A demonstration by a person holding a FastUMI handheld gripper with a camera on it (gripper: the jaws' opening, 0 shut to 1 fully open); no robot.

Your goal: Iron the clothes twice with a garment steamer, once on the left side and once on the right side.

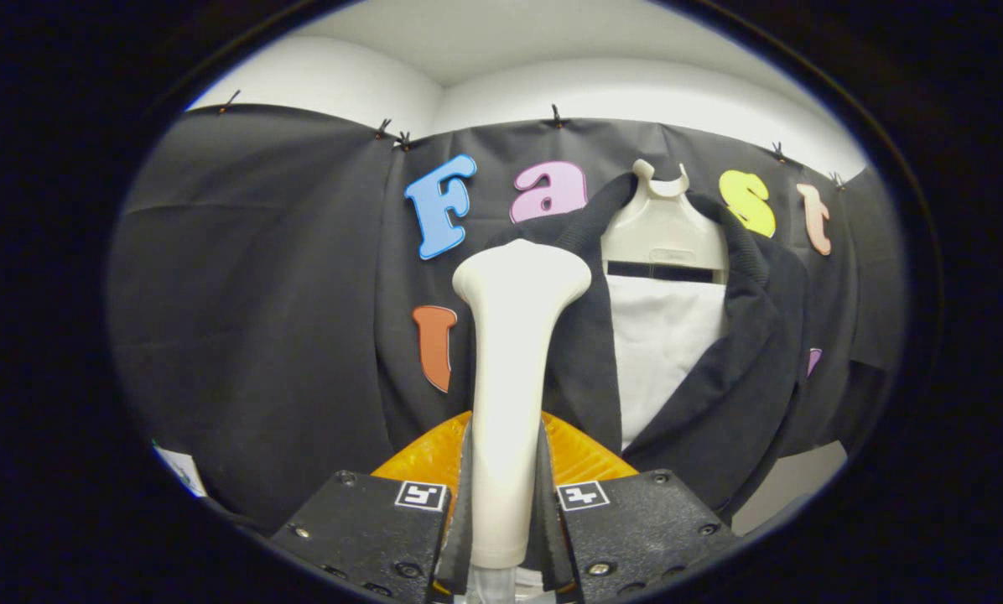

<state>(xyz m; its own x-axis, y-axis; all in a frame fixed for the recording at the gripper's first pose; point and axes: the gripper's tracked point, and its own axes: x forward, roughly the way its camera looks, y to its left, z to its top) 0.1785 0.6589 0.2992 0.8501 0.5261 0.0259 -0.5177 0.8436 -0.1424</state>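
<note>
My gripper (503, 495) is shut on the cream handle of the garment steamer (510, 377), which stands upright between the fingers with its wide head at the top. The steamer head sits against the left front panel of a dark jacket (736, 377). The jacket hangs open on a cream hanger board (662, 231) over a white inner cloth (665, 344), beyond the fingers and to their right. An orange ribbed part (422, 457) shows just behind the fingers, low around the steamer handle.
The black cloth wall (258, 335) runs behind the jacket and off to the left. A white wall and ceiling (552, 75) rise above it. A pale surface (791, 486) shows low beside the jacket's right hem.
</note>
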